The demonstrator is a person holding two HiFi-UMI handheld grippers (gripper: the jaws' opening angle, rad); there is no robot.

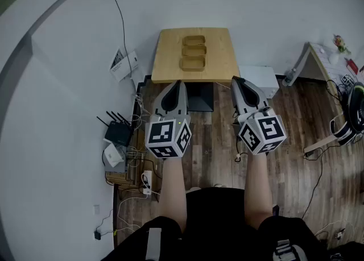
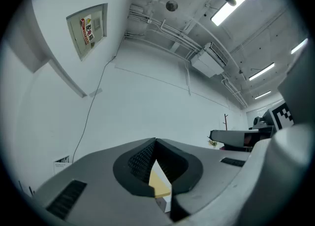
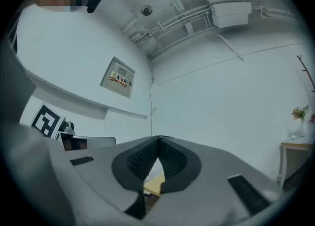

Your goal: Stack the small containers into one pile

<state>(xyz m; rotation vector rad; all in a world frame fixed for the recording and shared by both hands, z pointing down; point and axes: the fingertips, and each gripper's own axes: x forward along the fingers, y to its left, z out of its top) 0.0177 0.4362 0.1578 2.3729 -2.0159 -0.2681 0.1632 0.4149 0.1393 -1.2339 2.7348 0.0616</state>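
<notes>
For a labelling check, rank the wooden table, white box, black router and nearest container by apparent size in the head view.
1. wooden table
2. white box
3. black router and nearest container: too alike to rank.

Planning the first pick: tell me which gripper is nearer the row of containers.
Left. The left gripper is at the table's near edge, just left of the containers; the right gripper sits farther off, by its right corner.

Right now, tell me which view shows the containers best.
The head view: all three containers sit in a row on the table, unobstructed. Both gripper views aim up at the wall and show no containers.
</notes>
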